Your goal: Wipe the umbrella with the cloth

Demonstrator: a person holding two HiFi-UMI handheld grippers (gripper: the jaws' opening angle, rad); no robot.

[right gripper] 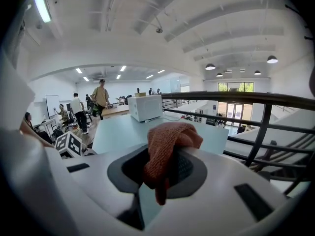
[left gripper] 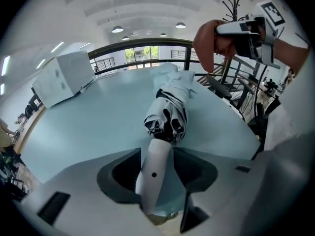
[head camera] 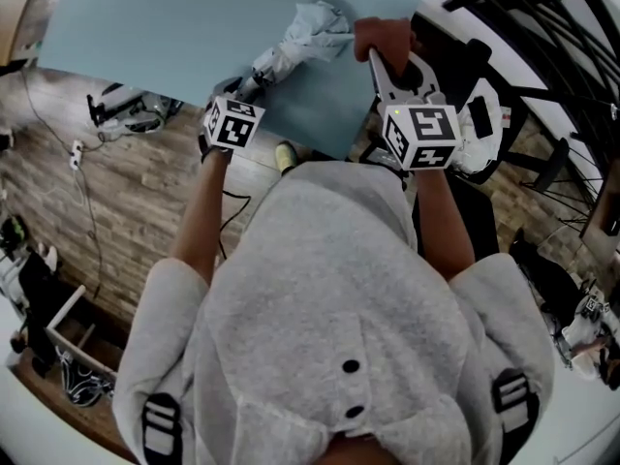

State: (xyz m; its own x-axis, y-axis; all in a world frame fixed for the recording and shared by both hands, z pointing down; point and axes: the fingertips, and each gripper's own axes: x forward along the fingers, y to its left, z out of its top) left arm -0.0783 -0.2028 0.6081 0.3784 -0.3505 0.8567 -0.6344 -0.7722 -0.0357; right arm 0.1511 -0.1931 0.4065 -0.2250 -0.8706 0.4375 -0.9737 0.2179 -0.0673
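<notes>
A folded black-and-white umbrella lies on the pale blue table, its white handle pointing at me. In the left gripper view the handle lies between the spread jaws of my left gripper and the bunched canopy lies beyond. The pads stand clear of the handle. My right gripper hovers over the table's right edge, shut on a rust-coloured cloth, which hangs out of its jaws. That cloth is near the umbrella's far end.
A white box stands at the table's far left. Black railings and a coat stand run behind and to the right of the table. Cables and gear lie on the wooden floor. People stand far off.
</notes>
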